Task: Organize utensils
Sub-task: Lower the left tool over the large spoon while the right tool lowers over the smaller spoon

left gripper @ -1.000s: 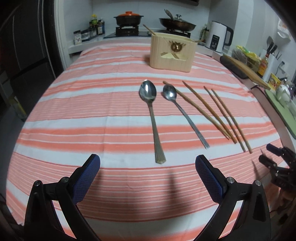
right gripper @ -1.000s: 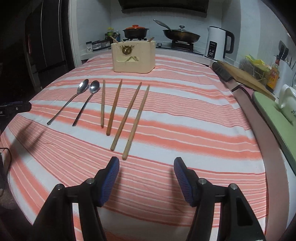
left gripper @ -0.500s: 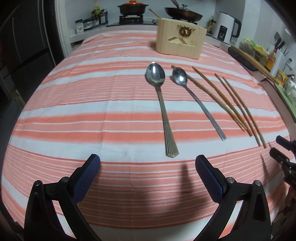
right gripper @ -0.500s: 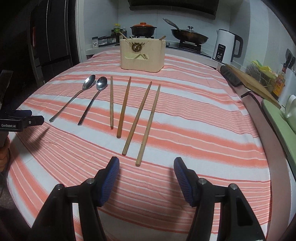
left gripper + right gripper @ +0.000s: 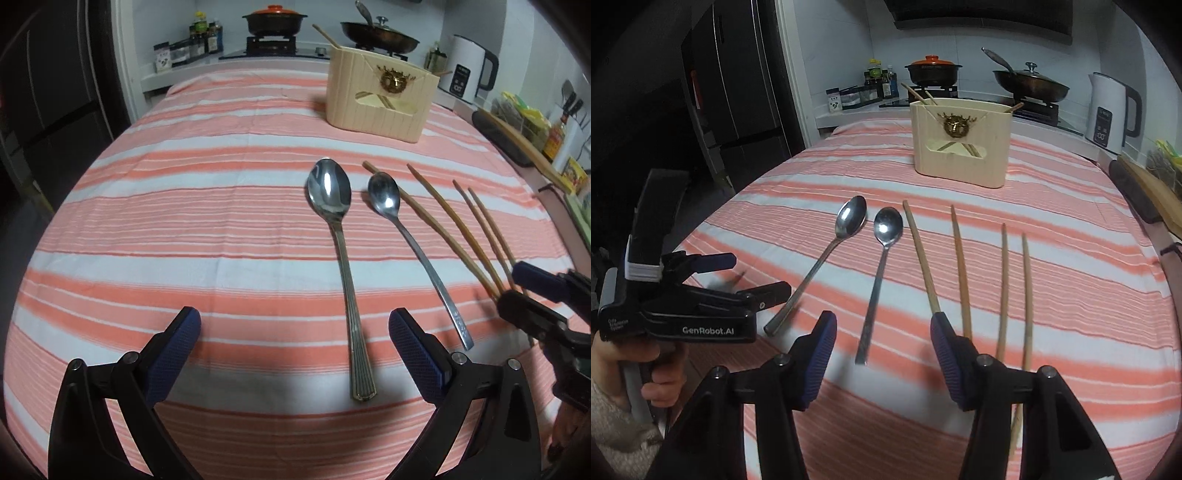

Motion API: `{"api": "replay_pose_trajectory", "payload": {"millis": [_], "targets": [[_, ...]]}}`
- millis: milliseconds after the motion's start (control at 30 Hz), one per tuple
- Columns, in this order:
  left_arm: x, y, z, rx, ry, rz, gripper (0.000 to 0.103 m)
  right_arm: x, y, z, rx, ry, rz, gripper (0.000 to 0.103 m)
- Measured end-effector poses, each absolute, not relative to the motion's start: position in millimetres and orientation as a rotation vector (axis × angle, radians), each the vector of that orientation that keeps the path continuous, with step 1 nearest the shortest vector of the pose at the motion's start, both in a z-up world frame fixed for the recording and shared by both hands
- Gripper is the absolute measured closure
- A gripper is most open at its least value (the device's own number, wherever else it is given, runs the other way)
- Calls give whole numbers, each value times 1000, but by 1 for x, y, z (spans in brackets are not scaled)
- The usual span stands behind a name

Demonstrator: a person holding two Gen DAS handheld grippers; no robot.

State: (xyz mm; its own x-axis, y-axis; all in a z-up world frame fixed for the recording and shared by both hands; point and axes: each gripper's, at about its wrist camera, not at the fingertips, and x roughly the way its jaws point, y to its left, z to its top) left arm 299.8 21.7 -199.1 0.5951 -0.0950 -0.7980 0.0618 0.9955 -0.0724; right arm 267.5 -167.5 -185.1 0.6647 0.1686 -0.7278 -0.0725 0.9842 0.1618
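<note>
"GenRobot.AI" in white on the left gripper body; smaller print beside it unreadable.

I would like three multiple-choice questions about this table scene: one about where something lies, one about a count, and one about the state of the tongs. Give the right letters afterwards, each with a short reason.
1. Where is the beige utensil holder relative to the loose utensils?
A. Beyond them, toward the stove
B. Between the two spoons
C. On the floor

2. How many loose wooden chopsticks lie on the striped cloth?
A. Two
B. Four
C. Six

3. What is the state of the left tongs?
A. Shut on a spoon
B. Shut on a chopstick
C. Open, holding nothing

Answers:
1. A, since the holder stands past the spoon bowls, in front of the stove.
2. B, since four sticks lie in a row right of the small spoon.
3. C, since the blue pads stand wide apart and the large spoon lies untouched on the cloth.
</note>
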Motion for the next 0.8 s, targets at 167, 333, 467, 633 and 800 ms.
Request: {"api": "replay_pose_trajectory", "payload": {"millis": [167, 333, 467, 633, 800], "targets": [[291, 27, -200, -17, 920, -101, 1, 304, -157, -207, 120, 911, 155, 70], [291, 45, -195, -88, 913, -94, 2, 327, -148, -217, 80, 952, 138, 70], [300, 41, -192, -68, 918, -108, 1, 343, -143, -223, 40, 966, 103, 70], [324, 30, -196, -45, 932, -115, 1, 355, -148, -224, 38, 961, 93, 73], [353, 11, -210, 10, 958, -113, 2, 355, -155, -225, 48, 960, 97, 73]]}}
